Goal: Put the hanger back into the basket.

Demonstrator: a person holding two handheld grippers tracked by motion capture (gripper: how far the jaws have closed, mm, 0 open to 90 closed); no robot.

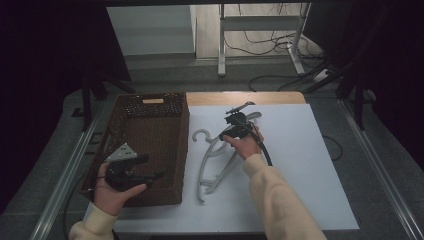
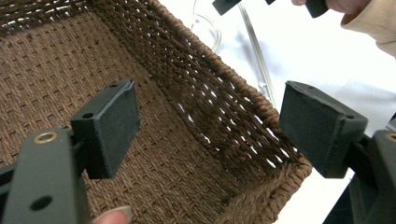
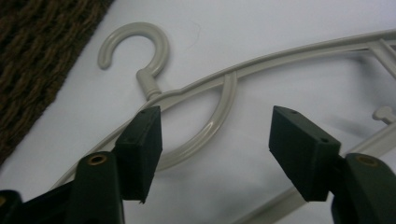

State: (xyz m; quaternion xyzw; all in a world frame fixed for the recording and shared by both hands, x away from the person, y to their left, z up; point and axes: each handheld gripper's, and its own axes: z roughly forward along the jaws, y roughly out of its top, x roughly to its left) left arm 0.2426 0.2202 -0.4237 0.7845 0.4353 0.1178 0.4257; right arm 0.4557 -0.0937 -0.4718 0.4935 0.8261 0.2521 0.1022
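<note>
Nearest the high camera: two cream sleeves (image 1: 280, 200) rising from the bottom edge, each hand wrapped round a hand-held gripper.

Beneath everything, a tabletop (image 1: 320, 200) under a white sheet, a strip of bare wood showing at its far edge.

Under and around the left hand-held gripper (image 1: 150, 167), a brown woven basket (image 1: 177, 150), rectangular, with nothing visible inside it. In the left gripper view, woven floor (image 2: 56, 70) below the jaws, the basket's near corner (image 2: 299, 170) between and just beyond them, white sheet past the rim.

Left hand-held gripper (image 2: 208, 123): jaws wide apart, nothing between the pads, hovering over the near part of the basket, grey three-cornered plate (image 1: 121, 152) on top.

Just under the right hand-held gripper (image 1: 239, 120), pale plastic hangers (image 1: 215, 165) lying flat on the white sheet beside the basket, more than one overlapping, exact number hard to tell. One hook (image 1: 201, 135) curling toward the basket wall.

Right hand-held gripper (image 3: 215, 149): jaws spread apart, held above a hanger (image 3: 224, 107), gripping nothing. Hook (image 3: 140, 44) ahead and to the left of the jaws; curved inner loop of the hanger running between them. Contact between pads and hanger not discernible. Basket edge (image 3: 37, 60) at the far left of that view.
</note>
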